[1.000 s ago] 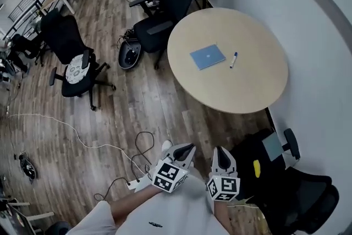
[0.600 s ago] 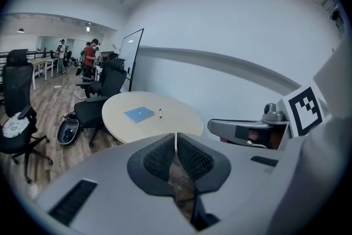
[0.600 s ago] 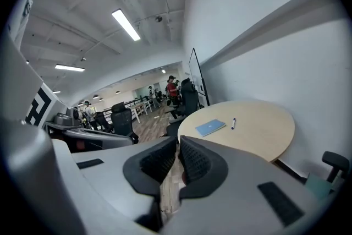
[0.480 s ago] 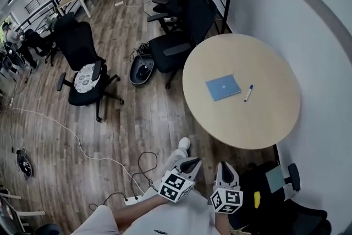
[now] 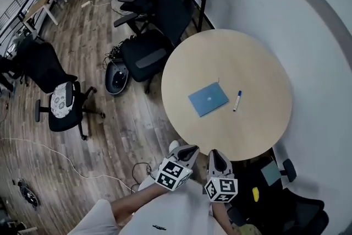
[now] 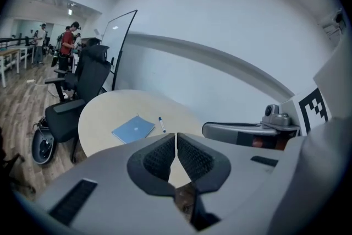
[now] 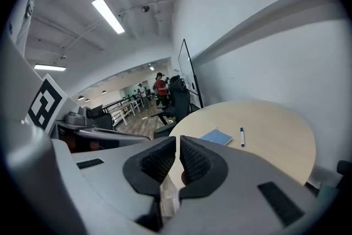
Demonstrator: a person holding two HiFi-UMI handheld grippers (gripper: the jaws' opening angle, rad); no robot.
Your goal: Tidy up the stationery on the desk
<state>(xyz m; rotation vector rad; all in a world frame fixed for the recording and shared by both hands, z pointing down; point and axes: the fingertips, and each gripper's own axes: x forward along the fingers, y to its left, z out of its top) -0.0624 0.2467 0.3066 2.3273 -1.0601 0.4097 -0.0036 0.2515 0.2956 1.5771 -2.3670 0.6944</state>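
Observation:
A blue notebook point(image 5: 208, 99) lies flat near the middle of a round beige table point(image 5: 247, 58). Just to its right rests a white marker with a blue cap point(image 5: 237, 100). The notebook point(image 6: 133, 129) and marker point(image 6: 161, 124) also show in the left gripper view, and the notebook point(image 7: 215, 137) and marker point(image 7: 241, 136) in the right gripper view. My left gripper point(image 5: 190, 151) and right gripper point(image 5: 215, 156) are held side by side, short of the table's near edge. Both are shut with nothing between their jaws.
Black office chairs point(image 5: 149, 47) stand at the table's far left, another point(image 5: 58, 99) out on the wooden floor. A black chair with a yellow item point(image 5: 286, 209) sits at the near right. Cables point(image 5: 66, 162) trail over the floor. A white wall point(image 5: 308, 19) curves behind the table.
The view has shifted: the table now sits closer to the grippers and lower left in the head view. Both grippers stay shut and empty.

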